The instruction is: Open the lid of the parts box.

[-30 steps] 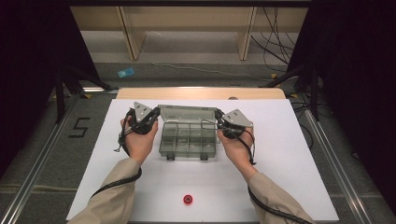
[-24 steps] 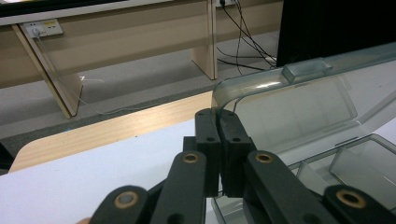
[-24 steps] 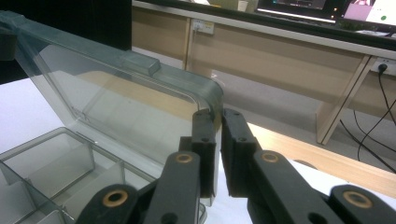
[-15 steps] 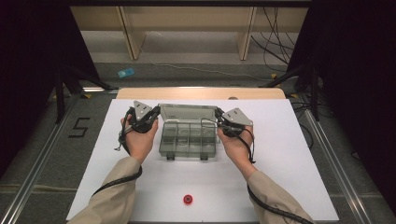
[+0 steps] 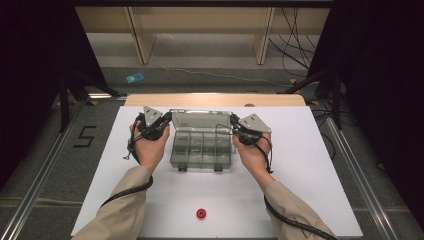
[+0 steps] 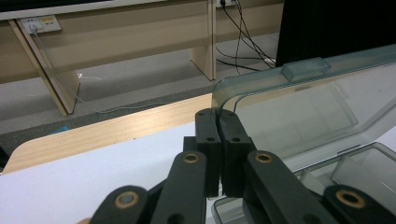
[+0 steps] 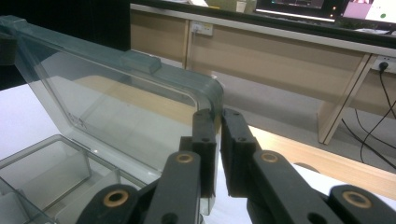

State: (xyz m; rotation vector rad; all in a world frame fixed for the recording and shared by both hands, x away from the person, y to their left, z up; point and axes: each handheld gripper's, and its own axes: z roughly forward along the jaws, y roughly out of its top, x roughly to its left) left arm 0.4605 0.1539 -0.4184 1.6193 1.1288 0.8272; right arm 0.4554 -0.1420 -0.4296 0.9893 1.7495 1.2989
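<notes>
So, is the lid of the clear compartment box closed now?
No, the lid stands raised at the back of the compartment box, and the open compartments show from above.

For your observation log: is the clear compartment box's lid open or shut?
Open. The lid stands raised behind the box's compartments, with the left gripper and right gripper each pinching an upper corner.

A smoky grey see-through box (image 5: 202,147), a small red ring (image 5: 201,214), a white table (image 5: 310,170), black tools.
</notes>
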